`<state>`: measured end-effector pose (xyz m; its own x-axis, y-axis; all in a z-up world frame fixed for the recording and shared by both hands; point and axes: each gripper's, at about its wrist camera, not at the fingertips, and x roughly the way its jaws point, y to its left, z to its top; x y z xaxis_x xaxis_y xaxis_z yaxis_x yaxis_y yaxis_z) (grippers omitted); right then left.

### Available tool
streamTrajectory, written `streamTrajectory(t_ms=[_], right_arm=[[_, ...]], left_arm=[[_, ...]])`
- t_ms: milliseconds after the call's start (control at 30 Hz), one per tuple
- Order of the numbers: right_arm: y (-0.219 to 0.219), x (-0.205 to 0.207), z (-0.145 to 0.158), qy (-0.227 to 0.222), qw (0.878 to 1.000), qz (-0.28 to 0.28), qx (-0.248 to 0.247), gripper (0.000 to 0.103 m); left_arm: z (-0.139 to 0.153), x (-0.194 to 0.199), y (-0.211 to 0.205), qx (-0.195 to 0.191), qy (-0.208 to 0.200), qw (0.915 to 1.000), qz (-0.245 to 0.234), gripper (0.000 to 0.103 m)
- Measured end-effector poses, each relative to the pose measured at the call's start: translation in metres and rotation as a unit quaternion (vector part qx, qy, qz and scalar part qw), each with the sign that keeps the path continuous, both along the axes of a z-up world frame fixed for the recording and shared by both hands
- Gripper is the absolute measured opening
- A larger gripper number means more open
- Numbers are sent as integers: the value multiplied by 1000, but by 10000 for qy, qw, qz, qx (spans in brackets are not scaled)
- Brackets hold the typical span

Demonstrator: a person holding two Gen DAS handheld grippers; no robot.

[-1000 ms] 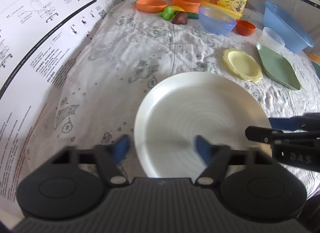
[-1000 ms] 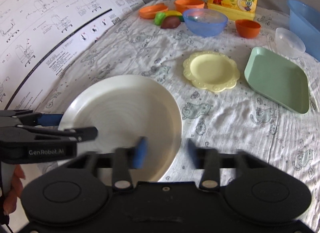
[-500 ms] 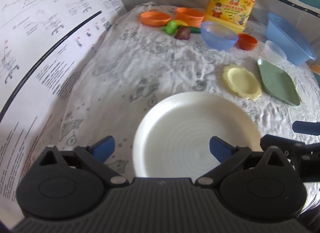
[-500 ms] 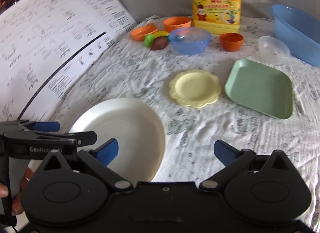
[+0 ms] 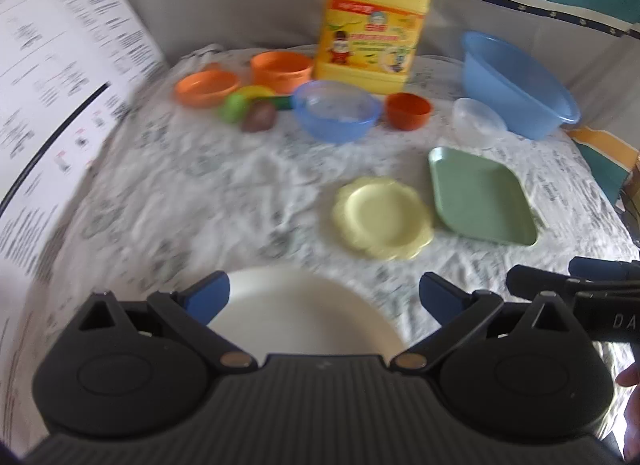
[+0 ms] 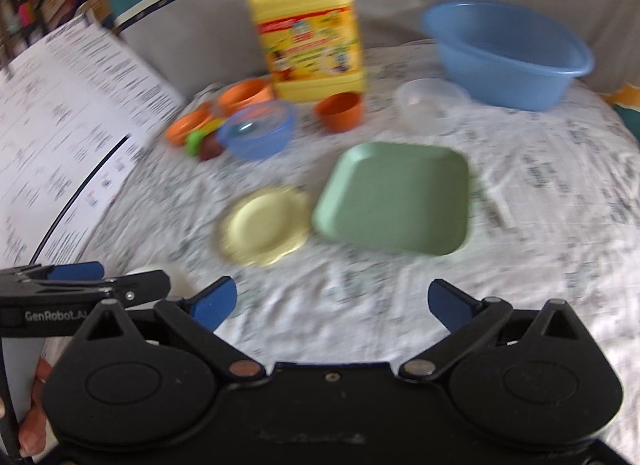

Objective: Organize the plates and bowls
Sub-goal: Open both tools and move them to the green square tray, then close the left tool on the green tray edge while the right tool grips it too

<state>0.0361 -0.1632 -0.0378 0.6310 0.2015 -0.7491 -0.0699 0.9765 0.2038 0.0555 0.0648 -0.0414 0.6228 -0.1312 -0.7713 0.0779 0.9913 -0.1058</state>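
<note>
Left wrist view: left gripper (image 5: pixel 322 297) jaws spread, empty; round white plate (image 5: pixel 304 317) bottom centre, on patterned cloth (image 5: pixel 224 185).
Right wrist view: right gripper (image 6: pixel 332 303) jaws spread, empty; scalloped yellow plate (image 6: pixel 266 227) centre-left, touching square green plate (image 6: pixel 394 199).

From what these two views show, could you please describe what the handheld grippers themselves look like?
Both the left gripper and the right gripper are matte black plastic with ribbed bodies, round side housings, brass-coloured pivot pins and blue-padded fingers. Seen side-on, the left one bears white "GenRobot.AI" lettering. Bare skin shows at the frame edges.
</note>
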Motion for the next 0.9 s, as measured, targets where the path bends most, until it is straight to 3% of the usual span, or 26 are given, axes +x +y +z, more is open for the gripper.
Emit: streamTrajectory(t_ms=[300, 567, 700, 900], right_arm=[[-83, 30, -11, 27, 9956, -938, 55, 103], [-114, 62, -32, 199, 9910, -1289, 292, 101], [-116, 77, -43, 267, 9909, -1258, 385, 77], [-107, 97, -55, 393, 9922, -1062, 520, 48]], left_arm=[[3, 48, -51, 233, -106, 9986, -464, 103], [-13, 93, -95, 354, -33, 9958, -843, 103], [-22, 113, -113, 374, -29, 9936, -1069, 102], [-38, 138, -130, 377, 160, 9898, -1362, 74]])
